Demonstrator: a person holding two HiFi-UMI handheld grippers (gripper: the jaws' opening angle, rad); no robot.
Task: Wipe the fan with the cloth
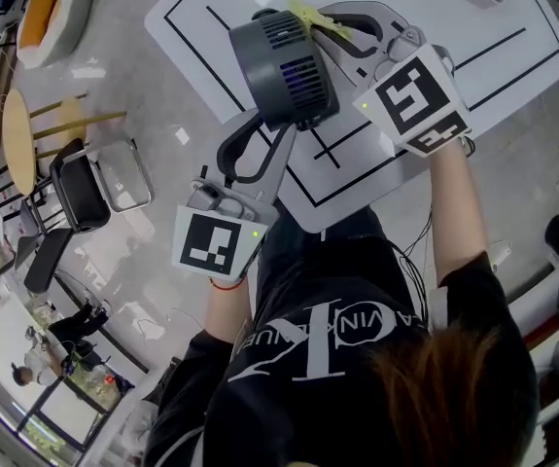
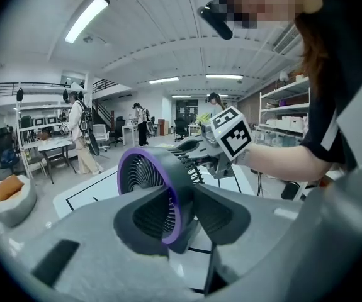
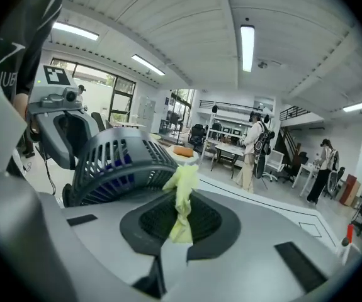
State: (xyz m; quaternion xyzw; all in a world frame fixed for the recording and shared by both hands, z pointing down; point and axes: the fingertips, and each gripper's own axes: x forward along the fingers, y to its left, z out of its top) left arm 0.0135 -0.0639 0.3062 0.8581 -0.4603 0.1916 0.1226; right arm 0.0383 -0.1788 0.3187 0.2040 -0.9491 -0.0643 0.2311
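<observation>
Observations from my remote station, both gripper views and the head view checked.

1. Left gripper (image 2: 181, 218): I see its two dark pads set against opposite sides of the fan (image 2: 152, 181), one at the front ring, the other at the rear housing. I record it as clamped on the fan. The jaws stand wide to take the body.

2. The fan is dark grey with a purple ring around the front grille. In the head view it sits tilted above the white table (image 1: 512, 56), which carries black marked lines. The rear grille faces up toward the camera.

3. Right gripper (image 3: 179, 222): jaws drawn together on the cloth (image 3: 182, 197), a yellow strip pinched at its lower part. The free upper end rises out of the pads and touches the slatted edge of the fan's casing.

4. In the head view the cloth lies on the far upper rim of the fan, with the right gripper just beside it.

5. Each gripper carries its marker cube (image 1: 213, 244), both facing up.

6. Surroundings: several people stand at desks in the background; a black chair (image 1: 80, 188) stands on the floor left of the table
</observation>
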